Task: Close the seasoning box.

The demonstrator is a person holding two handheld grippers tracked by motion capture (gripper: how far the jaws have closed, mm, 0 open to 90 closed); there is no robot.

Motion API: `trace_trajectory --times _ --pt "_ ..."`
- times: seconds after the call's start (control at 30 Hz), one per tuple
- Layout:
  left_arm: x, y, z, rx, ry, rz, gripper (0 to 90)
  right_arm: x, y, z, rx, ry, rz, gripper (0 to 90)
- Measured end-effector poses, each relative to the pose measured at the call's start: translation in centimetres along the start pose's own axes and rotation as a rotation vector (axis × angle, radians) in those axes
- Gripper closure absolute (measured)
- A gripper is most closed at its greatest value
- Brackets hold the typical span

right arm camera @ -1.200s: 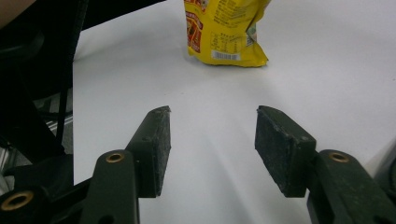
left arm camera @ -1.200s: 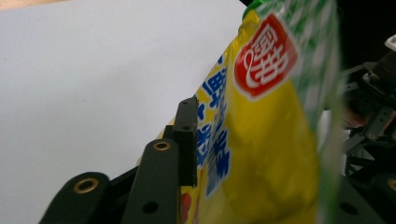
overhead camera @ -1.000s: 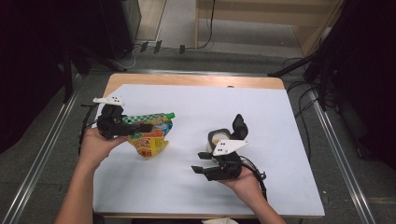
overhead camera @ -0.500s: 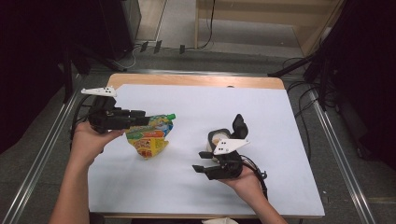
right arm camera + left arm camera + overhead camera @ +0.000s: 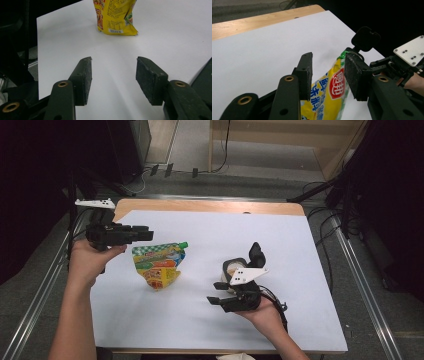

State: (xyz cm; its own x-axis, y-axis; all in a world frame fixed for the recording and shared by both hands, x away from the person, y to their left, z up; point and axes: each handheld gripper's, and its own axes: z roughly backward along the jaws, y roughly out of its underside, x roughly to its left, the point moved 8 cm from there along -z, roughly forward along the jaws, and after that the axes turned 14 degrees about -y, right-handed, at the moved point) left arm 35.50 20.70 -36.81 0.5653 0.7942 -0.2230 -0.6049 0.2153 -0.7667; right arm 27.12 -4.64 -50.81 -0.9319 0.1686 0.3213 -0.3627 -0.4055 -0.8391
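Observation:
A yellow snack pouch (image 5: pixel 157 266) with a green cap (image 5: pixel 184 244) stands on the white sheet (image 5: pixel 210 235), left of centre. My left gripper (image 5: pixel 149 234) hangs in the air just left of the pouch's top, level with it and pointing right. In the left gripper view its jaws (image 5: pixel 328 72) are open, and the pouch (image 5: pixel 332 92) shows in the gap beyond them with neither pad touching it. My right gripper (image 5: pixel 216 293) rests low at the front right, pointing left toward the pouch (image 5: pixel 115 17). Its jaws (image 5: pixel 113 75) are open over bare sheet with nothing between them.
The white sheet covers a wooden table (image 5: pixel 200 206) whose far edge shows bare. Metal rails (image 5: pixel 360 275) run along both sides, with dark equipment and cables on the floor behind. The right gripper (image 5: pixel 404 62) and its grey plate appear beyond the pouch in the left gripper view.
My left gripper has risen and drawn back to the left from the pouch's top. The pouch and the right gripper have stayed where they were.

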Motion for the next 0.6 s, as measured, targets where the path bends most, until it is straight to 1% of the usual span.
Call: trace_trajectory --times 0.13,0.23,0.3,0.37,0.43,0.6 --pt "0.8 0.1 -0.4 0.006 -0.010 0.009 58.8 0.1 -0.1 0.2 -0.001 -0.005 -0.004 48.4" --pt "1.6 0.5 -0.9 0.014 -0.031 0.006 57.5 0.2 -0.1 0.3 0.001 -0.006 -0.005 48.5" --pt "2.1 0.9 -1.4 0.014 -0.034 0.018 57.0 0.2 -0.2 0.4 0.001 -0.005 -0.003 48.5" --pt "2.7 1.3 -1.8 0.012 -0.050 0.026 55.7 0.2 -0.3 0.6 0.002 -0.003 0.000 48.5" --pt "3.2 1.8 -2.1 0.016 -0.062 0.025 55.5 0.2 -0.4 0.8 -0.003 0.002 0.000 48.5" --pt "3.7 2.6 -2.8 0.001 -0.067 0.017 53.9 0.2 -0.6 1.4 -0.013 0.005 -0.004 49.3"
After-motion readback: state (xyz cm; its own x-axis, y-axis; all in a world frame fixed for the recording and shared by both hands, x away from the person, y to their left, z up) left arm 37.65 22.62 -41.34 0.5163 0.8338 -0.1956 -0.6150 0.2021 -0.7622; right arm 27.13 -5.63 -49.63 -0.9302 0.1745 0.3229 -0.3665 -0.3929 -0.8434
